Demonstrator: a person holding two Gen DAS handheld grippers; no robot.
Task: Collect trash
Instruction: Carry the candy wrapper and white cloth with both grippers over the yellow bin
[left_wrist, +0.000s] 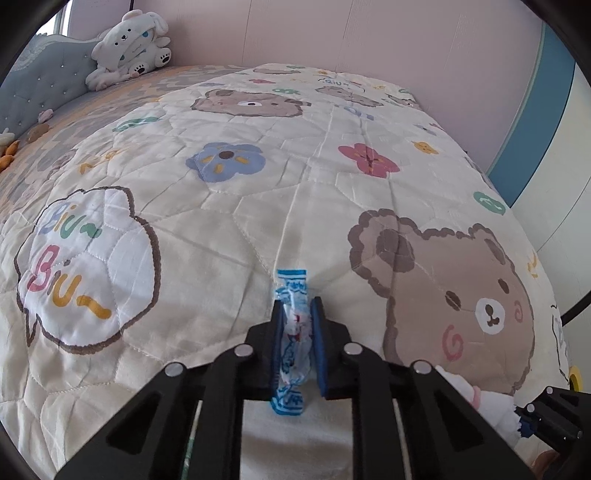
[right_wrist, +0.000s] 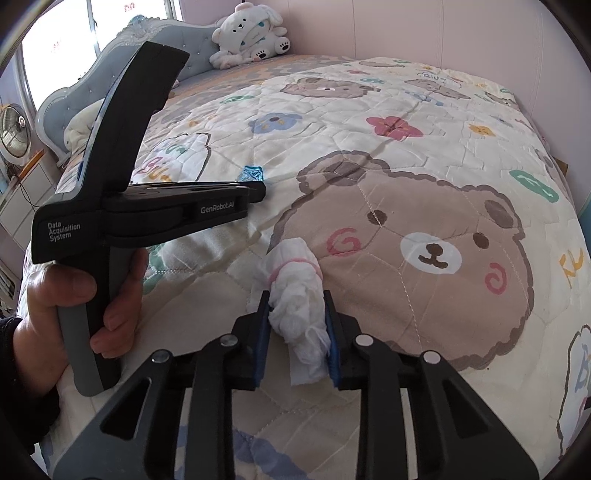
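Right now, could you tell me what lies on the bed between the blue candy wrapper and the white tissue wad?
Nothing lies there: in the right wrist view, only bare quilt separates the wrapper from the tissue.

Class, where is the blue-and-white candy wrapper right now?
The wrapper sits pinched between the left gripper's fingers, low on the quilt, left of the big bear print.

The bed (left_wrist: 258, 206) carries a cream quilt (left_wrist: 229, 236) printed with brown bears, flowers and speech bubbles. On it lie a blue-and-white wrapper (left_wrist: 291, 332) and a crumpled white tissue (right_wrist: 295, 295). A white plush toy (left_wrist: 129, 44) sits against the blue tufted headboard (left_wrist: 48, 81).
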